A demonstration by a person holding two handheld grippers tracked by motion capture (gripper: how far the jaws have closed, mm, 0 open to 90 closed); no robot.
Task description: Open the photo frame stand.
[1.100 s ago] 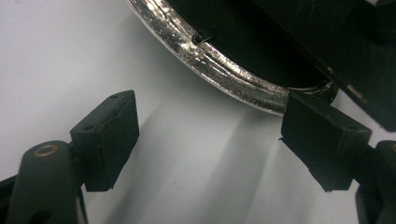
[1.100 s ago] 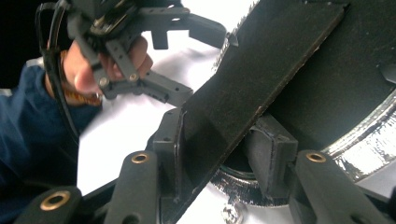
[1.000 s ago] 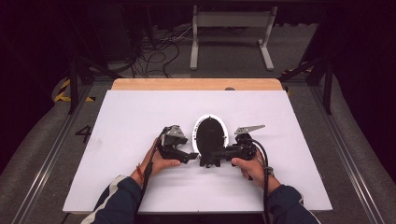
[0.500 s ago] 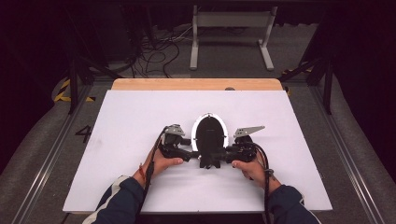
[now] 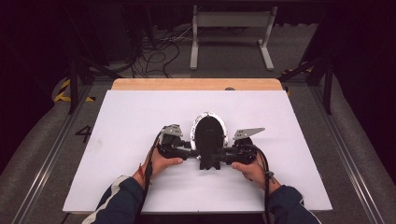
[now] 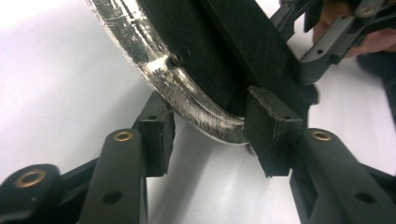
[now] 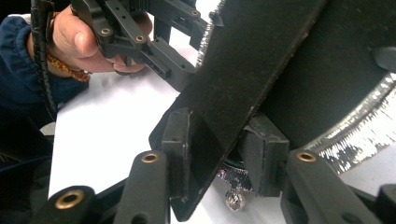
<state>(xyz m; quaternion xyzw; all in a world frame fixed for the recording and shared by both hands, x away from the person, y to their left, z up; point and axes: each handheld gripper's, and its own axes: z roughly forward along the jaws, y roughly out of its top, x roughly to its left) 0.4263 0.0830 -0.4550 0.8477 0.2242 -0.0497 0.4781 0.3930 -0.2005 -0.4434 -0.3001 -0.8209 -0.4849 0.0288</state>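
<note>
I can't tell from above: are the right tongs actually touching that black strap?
Touching. In the right gripper view the right tongs have both pads pressed on the black strap, which passes between them with no gap.

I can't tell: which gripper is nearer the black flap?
Right. The right gripper's jaws, just closing, clamp the black flap; the left gripper's, closing too, straddle the silver rim beside it.

The black oval object with a silvery rim (image 6: 187, 88) is cut off by the top edge in the left gripper view, and by the top and right edges in the right gripper view (image 7: 327, 70). Its make cannot be told. In the high view, its near end is hidden behind a black flat strap (image 5: 208, 147).
</note>
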